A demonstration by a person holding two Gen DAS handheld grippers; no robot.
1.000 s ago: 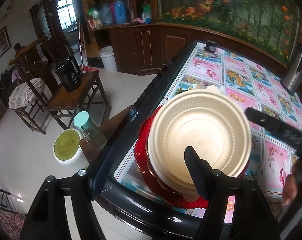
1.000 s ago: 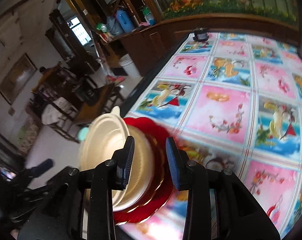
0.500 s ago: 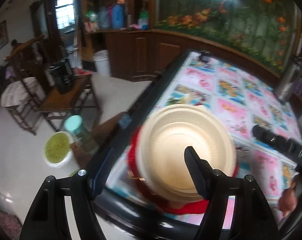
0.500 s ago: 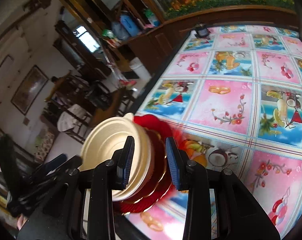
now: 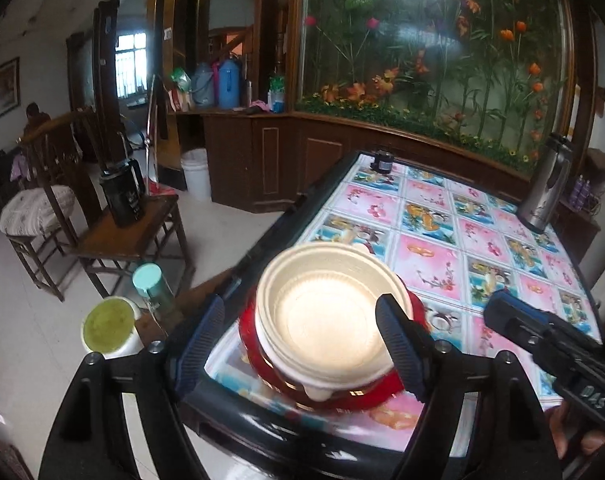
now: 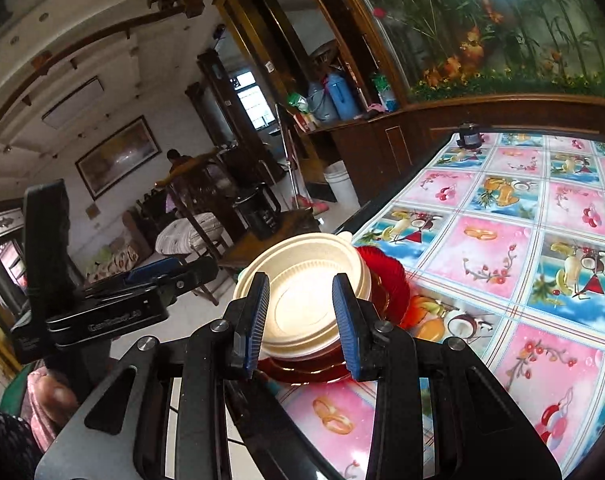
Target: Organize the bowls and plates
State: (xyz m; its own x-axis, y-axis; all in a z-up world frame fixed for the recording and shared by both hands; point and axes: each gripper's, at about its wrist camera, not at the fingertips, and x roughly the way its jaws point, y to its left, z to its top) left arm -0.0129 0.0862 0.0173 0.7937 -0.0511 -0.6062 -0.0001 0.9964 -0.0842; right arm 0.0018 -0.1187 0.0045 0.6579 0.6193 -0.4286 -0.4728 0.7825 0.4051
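A stack of cream bowls (image 5: 322, 312) sits on red plates (image 5: 366, 394) at the near left corner of the tiled table (image 5: 434, 256). My left gripper (image 5: 298, 344) hovers just short of the stack with its jaws opening. The bowls show between its fingers, but the pads stand clear of the rim. In the right wrist view the cream bowls (image 6: 302, 276) and red plates (image 6: 386, 276) lie just beyond my right gripper (image 6: 302, 320). It is narrowly open with nothing between its pads. Each gripper also shows in the other's view: the right gripper (image 5: 542, 332) and the left gripper (image 6: 142, 280).
A silver flask (image 5: 542, 188) stands at the table's far right and a small dark object (image 5: 383, 160) at its far end. Left of the table are a wooden stool with a black kettle (image 5: 122, 196), a teal-capped bottle (image 5: 152, 284) and a white bowl of green stuff (image 5: 108, 324).
Both grippers have drawn back from the stack and tipped upward, showing more of the room. The left jaws have spread wider. The right gripper swung from beside the stack to behind it.
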